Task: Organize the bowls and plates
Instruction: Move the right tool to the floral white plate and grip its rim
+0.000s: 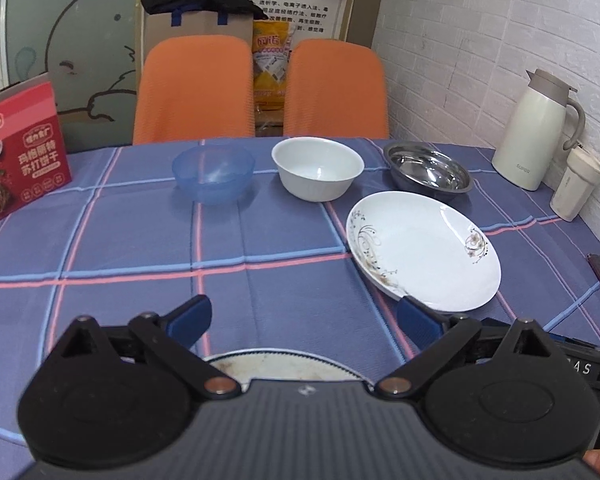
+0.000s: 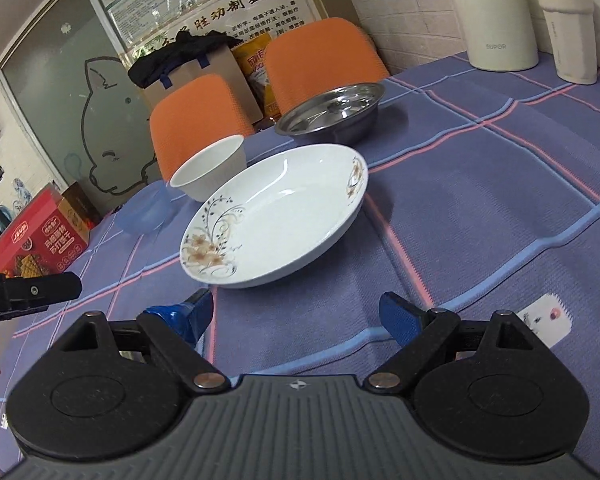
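A white floral plate (image 1: 424, 248) (image 2: 276, 216) lies on the checked tablecloth, right of centre. Behind it stand a blue plastic bowl (image 1: 213, 174) (image 2: 144, 210), a white bowl (image 1: 318, 168) (image 2: 210, 168) and a steel bowl (image 1: 428, 170) (image 2: 334, 114). My left gripper (image 1: 304, 320) is open, low over the cloth just before the plate, with nothing between its fingers. A second plate's rim (image 1: 284, 364) shows beneath it. My right gripper (image 2: 300, 312) is open too, its tips just short of the floral plate's near edge.
A red biscuit box (image 1: 20, 152) (image 2: 40, 248) stands at the table's left. A cream thermos jug (image 1: 536, 132) (image 2: 496, 16) and a cream cup (image 1: 576, 184) (image 2: 568, 28) stand by the brick wall on the right. Two orange chairs (image 1: 260, 88) sit behind the table.
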Demonstrator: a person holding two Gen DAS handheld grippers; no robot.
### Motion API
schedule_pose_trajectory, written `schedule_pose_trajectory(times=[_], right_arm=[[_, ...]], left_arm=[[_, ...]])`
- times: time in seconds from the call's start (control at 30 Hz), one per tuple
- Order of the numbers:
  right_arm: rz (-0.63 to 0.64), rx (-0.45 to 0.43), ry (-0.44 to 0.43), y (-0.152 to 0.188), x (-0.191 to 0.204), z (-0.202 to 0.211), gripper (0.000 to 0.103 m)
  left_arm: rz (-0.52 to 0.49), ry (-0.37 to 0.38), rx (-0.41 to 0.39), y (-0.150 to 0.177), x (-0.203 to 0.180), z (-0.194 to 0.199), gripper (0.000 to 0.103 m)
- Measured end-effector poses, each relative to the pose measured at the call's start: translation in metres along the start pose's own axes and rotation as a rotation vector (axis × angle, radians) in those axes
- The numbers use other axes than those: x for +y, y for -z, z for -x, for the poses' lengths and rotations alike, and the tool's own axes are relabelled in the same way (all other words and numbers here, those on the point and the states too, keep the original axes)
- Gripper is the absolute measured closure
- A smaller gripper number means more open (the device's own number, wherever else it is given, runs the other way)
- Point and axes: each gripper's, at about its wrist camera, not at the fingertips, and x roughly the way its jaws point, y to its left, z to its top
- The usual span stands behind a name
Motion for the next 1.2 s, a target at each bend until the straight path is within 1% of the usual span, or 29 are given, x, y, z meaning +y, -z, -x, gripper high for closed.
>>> schedule_pose_trajectory(times=[0.07,0.2,0.3,0.43,0.57,0.67,0.7,0.87,0.9,1.0,1.1,1.2], right_arm=[[0.001,-0.012,0.009,-0.007,-0.006,-0.002,0.026],[0.018,-0.039,0.022,-0.026,-0.012,-0.011,0.026],[0.071,-0.056,0.043,-0.046,-0.01,-0.027,0.026],[0.155,-0.037,0.108,-0.069,-0.006,-0.06,0.026],[0.193,0.012,0.136,-0.071,-0.006,-0.083,0.026],[0.195,0.043,0.116,-0.064,-0.008,-0.09,0.026],[0.205,0.039,0.113,-0.061,-0.007,-0.091,0.026],[0.3,0.028,0.139,-0.056,0.003,-0.095,0.023],[0.33,0.024,0.143,-0.054,0.004,-0.096,0.023],[0.335,0.013,0.122,-0.054,0.002,-0.096,0.022],[0.34,0.016,0.119,-0.055,0.002,-0.095,0.021],[0.346,0.019,0.119,-0.054,0.003,-0.095,0.021]], left_arm=[[-0.008,0.014,0.019,-0.006,-0.004,-0.01,0.005],[-0.015,0.072,0.051,-0.021,-0.011,-0.031,0.005],[-0.017,0.113,0.072,-0.037,-0.02,-0.054,0.005],[-0.009,0.137,0.112,-0.053,-0.03,-0.091,0.005],[0.039,0.158,0.176,-0.059,-0.03,-0.124,0.005],[0.047,0.127,0.196,-0.058,-0.031,-0.14,0.005],[0.043,0.116,0.202,-0.058,-0.031,-0.144,0.005],[0.024,0.078,0.213,-0.052,-0.035,-0.157,0.005],[0.012,0.065,0.202,-0.05,-0.035,-0.158,0.005],[-0.032,0.028,0.189,-0.048,-0.041,-0.16,0.005],[-0.066,0.01,0.187,-0.046,-0.044,-0.161,0.005],[-0.078,0.001,0.192,-0.047,-0.047,-0.163,0.005]])
